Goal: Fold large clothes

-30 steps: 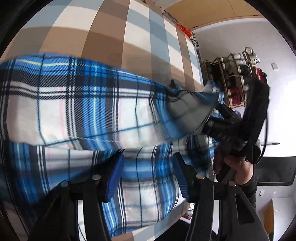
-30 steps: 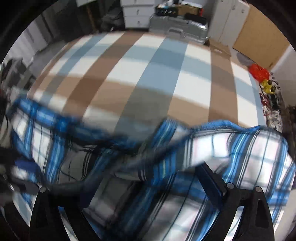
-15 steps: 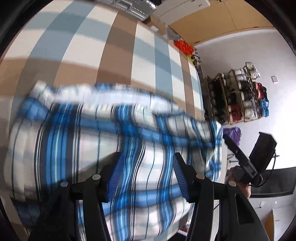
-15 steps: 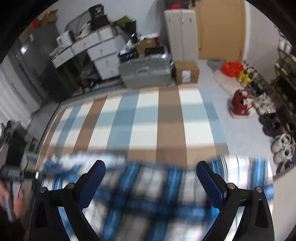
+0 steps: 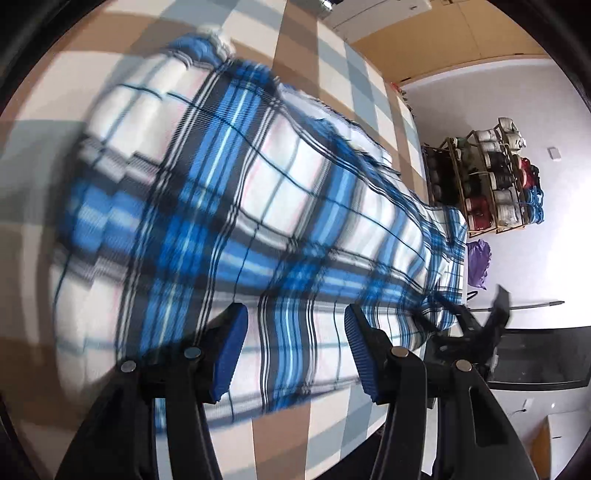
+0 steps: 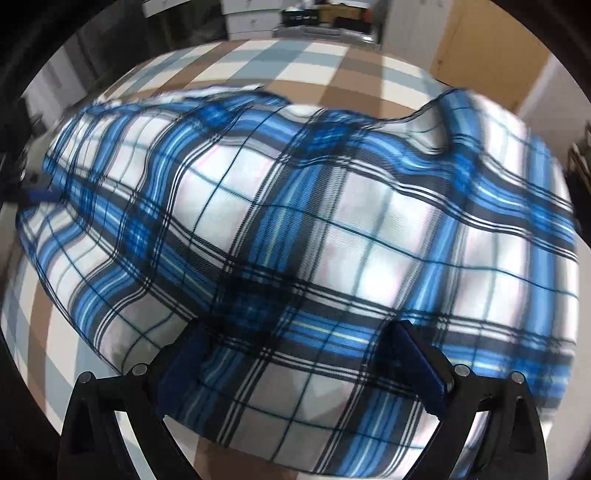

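Note:
A large blue, white and black plaid garment point(image 5: 258, 206) lies spread on a bed with a brown, blue-grey and white checked cover point(image 5: 332, 85). It also fills the right wrist view point(image 6: 314, 229), rumpled along its far edge. My left gripper point(image 5: 293, 347) is open just above the garment's near part, nothing between its blue pads point(image 5: 229, 350). My right gripper point(image 6: 295, 365) is open wide over the cloth, and cloth lies across the space between its fingers. The right gripper also shows at the garment's far corner in the left wrist view point(image 5: 472, 328).
A shoe rack point(image 5: 491, 181) stands against the white wall past the bed's right edge. A purple bag point(image 5: 479, 262) lies below it. White drawers and boxes point(image 6: 295, 18) stand beyond the bed's far end. A wooden door point(image 6: 480, 48) is at the back right.
The garment was held up and swinging, and now lies spread on the bed. Both grippers have come down close over the cloth. The right gripper has let go.

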Demonstrator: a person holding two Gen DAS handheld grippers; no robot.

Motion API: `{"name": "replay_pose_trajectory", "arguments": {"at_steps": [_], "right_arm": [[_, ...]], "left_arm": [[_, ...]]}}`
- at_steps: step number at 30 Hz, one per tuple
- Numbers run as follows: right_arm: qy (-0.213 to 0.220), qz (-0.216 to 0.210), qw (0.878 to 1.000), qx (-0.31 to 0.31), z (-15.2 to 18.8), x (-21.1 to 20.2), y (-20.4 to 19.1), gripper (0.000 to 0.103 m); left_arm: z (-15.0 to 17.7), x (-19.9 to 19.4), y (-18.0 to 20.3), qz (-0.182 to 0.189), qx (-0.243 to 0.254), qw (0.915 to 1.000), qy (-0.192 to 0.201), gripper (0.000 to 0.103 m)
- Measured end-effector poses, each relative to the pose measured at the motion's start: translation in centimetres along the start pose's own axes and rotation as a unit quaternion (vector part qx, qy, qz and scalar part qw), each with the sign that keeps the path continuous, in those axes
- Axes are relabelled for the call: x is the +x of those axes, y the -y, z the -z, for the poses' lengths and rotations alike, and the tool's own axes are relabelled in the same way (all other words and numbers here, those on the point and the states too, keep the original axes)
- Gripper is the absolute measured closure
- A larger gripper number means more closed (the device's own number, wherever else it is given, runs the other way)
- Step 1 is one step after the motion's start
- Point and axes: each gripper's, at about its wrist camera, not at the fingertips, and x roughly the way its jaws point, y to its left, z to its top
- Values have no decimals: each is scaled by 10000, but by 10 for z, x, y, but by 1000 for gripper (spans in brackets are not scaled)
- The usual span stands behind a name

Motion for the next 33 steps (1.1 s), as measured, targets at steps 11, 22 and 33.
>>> {"name": "replay_pose_trajectory", "arguments": {"at_steps": [11,22,33], "right_arm": [[1345,-1834,9480,2224,101,-77,40,0],[990,-1929,9038,3690,97,-22,75,0],[1471,-761,9058,3900,80,-13,62,0]], "left_arm": [[55,-19,-34,729,-308,9961,380,54],[41,-19,-67,929,-1156,9871,605,49],[33,-5,-49,814,-1152,9857,921,44]]}}
